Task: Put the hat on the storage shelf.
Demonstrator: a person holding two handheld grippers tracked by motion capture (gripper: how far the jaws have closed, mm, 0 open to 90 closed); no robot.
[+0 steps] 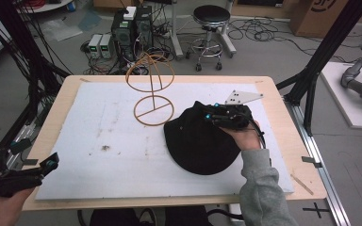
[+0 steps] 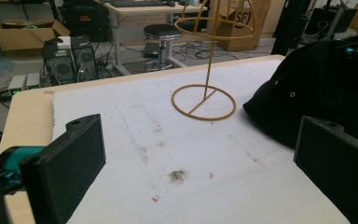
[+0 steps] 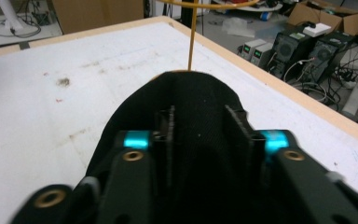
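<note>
R gripper (image 3: 199,135): jaws partly closed, clamped on a fold of the black cap (image 1: 200,143), which lies on the white foam board (image 1: 99,141) just right of the gold wire hat stand (image 1: 152,84). Brim points toward the person. L gripper (image 2: 200,163): jaws wide apart, holding nothing, at the table's (image 1: 66,89) near-left corner. Cardboard box (image 2: 242,23) behind reads "SF".

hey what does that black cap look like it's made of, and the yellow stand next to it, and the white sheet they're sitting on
Black cap: likely woven cotton-type fabric, matte; weave and small metal eyelets show in the left gripper view.
Yellow stand: thin rod bent into rings, probably painted or coated metal wire, smooth and slightly glossy.
White sheet: looks like foam board, matte, scuffed and stained, with a faintly grainy surface.
</note>
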